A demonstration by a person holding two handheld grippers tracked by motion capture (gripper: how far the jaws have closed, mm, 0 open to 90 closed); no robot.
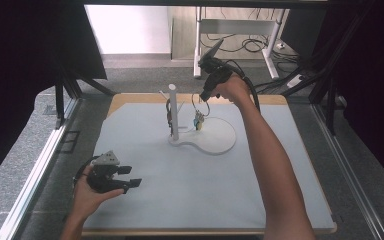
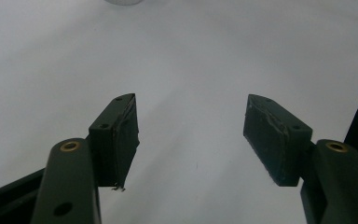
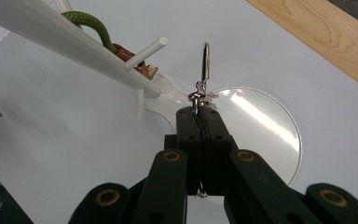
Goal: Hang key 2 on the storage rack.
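High view: R gripper [image 1: 203,96] up at 12 o'clock over white stand [image 1: 205,137], L gripper [image 1: 114,176] parked at 8 o'clock on grey mat [image 1: 190,185].
Keyring [image 1: 200,112] hangs from R gripper just beside stand's post [image 1: 173,112], approx 3 o'clock of it. L gripper view: jaws spread wide, nothing btwn them, bare mat below. R gripper view: jaws pressed together, pinching keyring [image 3: 204,77] at its clasp; ring sticks up at 12; post w/ peg [image 3: 145,52] and green cord [image 3: 91,25] at 10 o'clock.
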